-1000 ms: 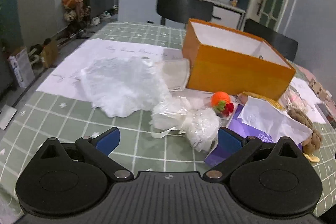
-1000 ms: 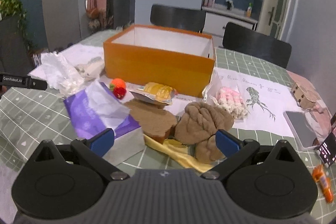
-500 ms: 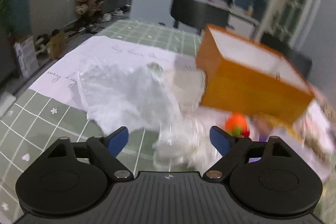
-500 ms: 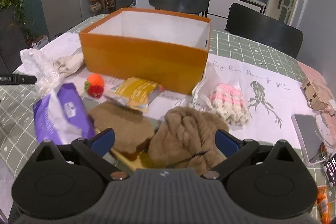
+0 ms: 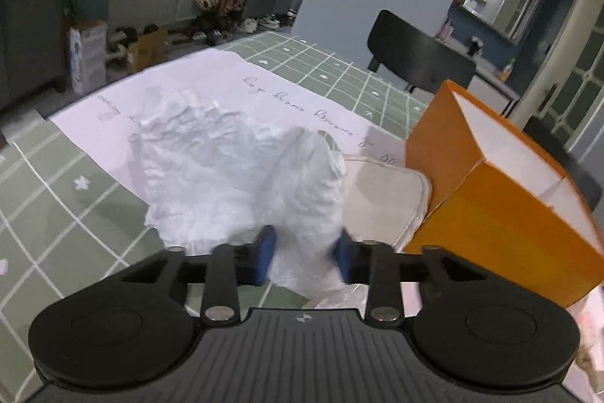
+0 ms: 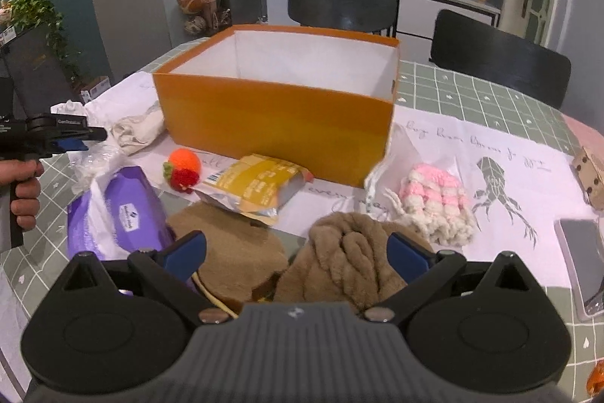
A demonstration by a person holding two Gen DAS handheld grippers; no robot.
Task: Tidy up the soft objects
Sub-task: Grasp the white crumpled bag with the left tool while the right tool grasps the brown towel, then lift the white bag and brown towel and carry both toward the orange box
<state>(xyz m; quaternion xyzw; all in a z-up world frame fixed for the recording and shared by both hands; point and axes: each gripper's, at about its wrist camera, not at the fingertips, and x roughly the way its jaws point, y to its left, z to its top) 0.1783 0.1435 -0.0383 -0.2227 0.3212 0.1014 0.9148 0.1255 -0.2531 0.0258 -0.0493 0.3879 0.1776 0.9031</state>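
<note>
My left gripper [image 5: 304, 257] is closing on a crumpled white plastic bag [image 5: 241, 169], its blue pads pressed into the bag's near end. A cream cloth [image 5: 385, 195] lies just right of the bag, against the open orange box [image 5: 502, 214]. My right gripper [image 6: 298, 252] is open over a tan twisted plush [image 6: 351, 252] and a flat brown piece [image 6: 234, 244]. The orange box [image 6: 275, 116] stands behind them, seen empty. An orange-and-red knitted toy [image 6: 183, 167] and a pink-and-white knitted item [image 6: 438, 195] lie before the box.
A purple tissue pack [image 6: 124, 214] and a yellow packet [image 6: 256, 184] lie at front left. A phone [image 6: 583, 259] and a small cardboard die [image 6: 590, 176] lie at right. Black chairs [image 6: 498, 59] stand behind the table. White paper sheets [image 5: 264, 93] cover the green checked cloth.
My left gripper swung left and forward onto the white bag and narrowed its jaws from wide open to gripping the bag. My right gripper moved forward over the tan plush, still open.
</note>
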